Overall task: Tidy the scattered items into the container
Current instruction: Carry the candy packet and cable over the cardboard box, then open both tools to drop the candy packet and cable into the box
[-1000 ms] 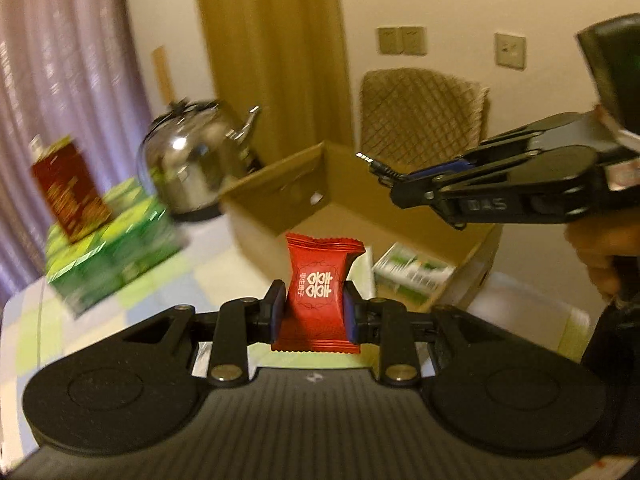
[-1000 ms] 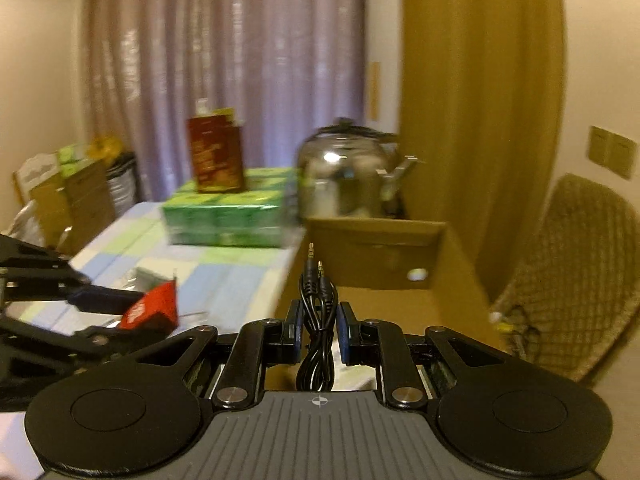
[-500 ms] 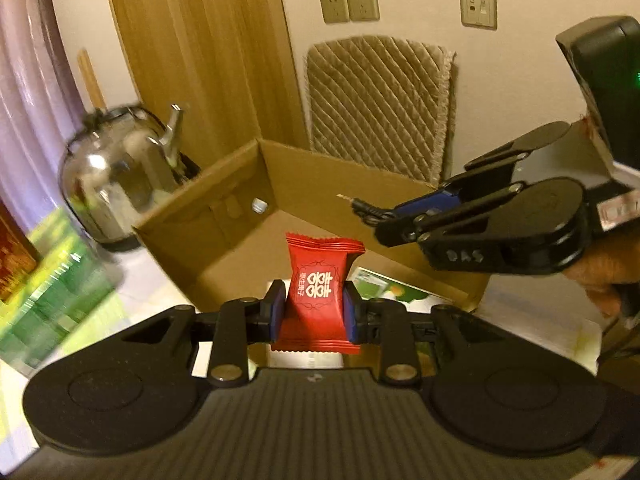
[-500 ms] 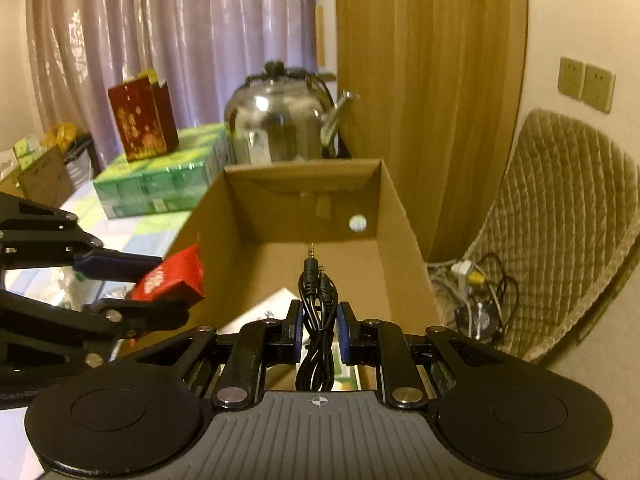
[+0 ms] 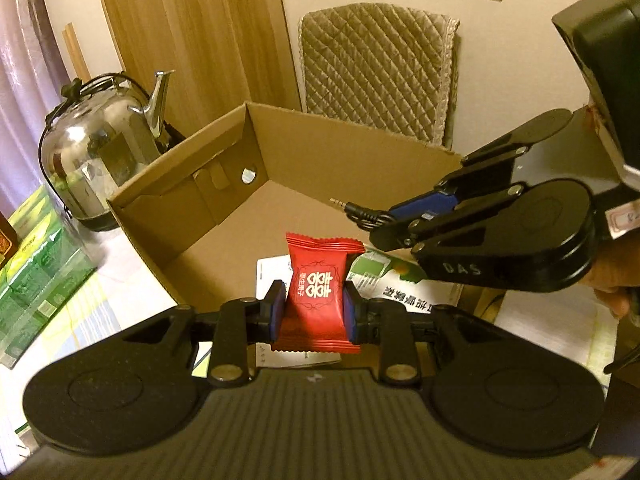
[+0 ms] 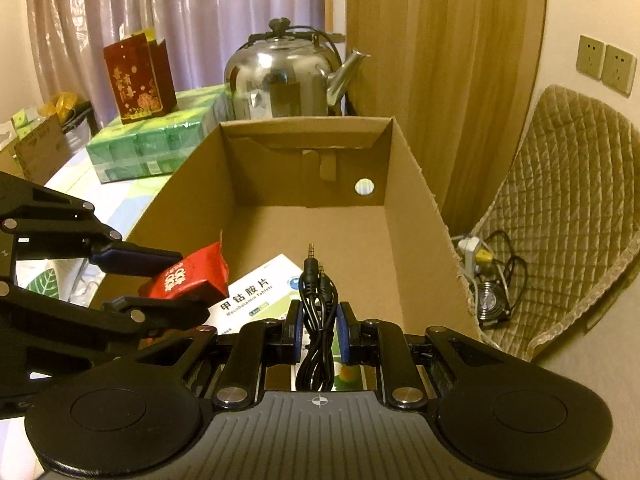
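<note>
An open cardboard box (image 5: 188, 184) (image 6: 416, 184) stands on the table with a white and green medicine packet (image 6: 256, 296) (image 5: 404, 292) lying on its floor. My left gripper (image 5: 314, 312) (image 6: 176, 284) is shut on a red candy packet (image 5: 320, 280) (image 6: 188, 280) and hangs over the box's near left side. My right gripper (image 6: 319, 332) (image 5: 376, 220) is shut on a coiled black audio cable (image 6: 318, 320). Its plug (image 5: 348, 206) points out over the box interior.
A steel kettle (image 5: 100, 152) (image 6: 288, 76) stands behind the box. Green tissue packs (image 6: 160, 144) (image 5: 28, 276) carry a red gift bag (image 6: 138, 76) at the left. A quilted chair (image 6: 560, 208) (image 5: 376, 72) and a power strip with cords (image 6: 480, 256) are beyond the box's right wall.
Both grippers have moved forward over the box, each still holding its item. The box and medicine packet now lie right below them.
</note>
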A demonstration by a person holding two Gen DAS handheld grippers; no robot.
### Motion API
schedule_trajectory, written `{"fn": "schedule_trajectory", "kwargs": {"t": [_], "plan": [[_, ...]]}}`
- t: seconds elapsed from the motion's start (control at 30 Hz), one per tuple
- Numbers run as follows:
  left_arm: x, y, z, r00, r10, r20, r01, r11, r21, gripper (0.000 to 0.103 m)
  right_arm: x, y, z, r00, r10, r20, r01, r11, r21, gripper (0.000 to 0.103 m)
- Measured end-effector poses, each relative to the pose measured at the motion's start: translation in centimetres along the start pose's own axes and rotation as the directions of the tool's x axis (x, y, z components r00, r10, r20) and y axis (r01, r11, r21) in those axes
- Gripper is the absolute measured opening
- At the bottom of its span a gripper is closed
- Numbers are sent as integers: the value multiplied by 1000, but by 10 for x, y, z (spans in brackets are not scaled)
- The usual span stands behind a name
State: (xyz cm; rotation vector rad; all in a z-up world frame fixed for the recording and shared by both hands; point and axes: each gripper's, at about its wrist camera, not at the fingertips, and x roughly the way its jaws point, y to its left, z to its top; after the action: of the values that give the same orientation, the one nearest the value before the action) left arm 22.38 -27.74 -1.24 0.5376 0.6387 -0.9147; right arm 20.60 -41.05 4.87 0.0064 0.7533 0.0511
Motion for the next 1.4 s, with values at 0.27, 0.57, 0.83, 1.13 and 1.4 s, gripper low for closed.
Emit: {"fn": "schedule_trajectory", "kwargs": {"t": [0.27,0.57,0.83,1.13,1.4], "plan": [[1,-4,-2,1000,5,7,-5,999,35,30,3,0,-1,1000,8,-4,-8,1000,4,14],[-14,11,1,998,40,55,-39,999,-24,31,-4,0,-1,999,31,-8,-31,999,10,14],[-20,15,-1,997,44,60,-42,998,-38,33,-3,9,-2,997,70,-17,-70,997,17,14],[-27,24,-6,996,55,64,-50,996,-67,34,-6,12,1,995,100,13,-100,995,27,22],[-39,32,-13,995,63,71,-56,994,-99,34,-17,12,3,996,78,34,-78,997,25,30]]}}
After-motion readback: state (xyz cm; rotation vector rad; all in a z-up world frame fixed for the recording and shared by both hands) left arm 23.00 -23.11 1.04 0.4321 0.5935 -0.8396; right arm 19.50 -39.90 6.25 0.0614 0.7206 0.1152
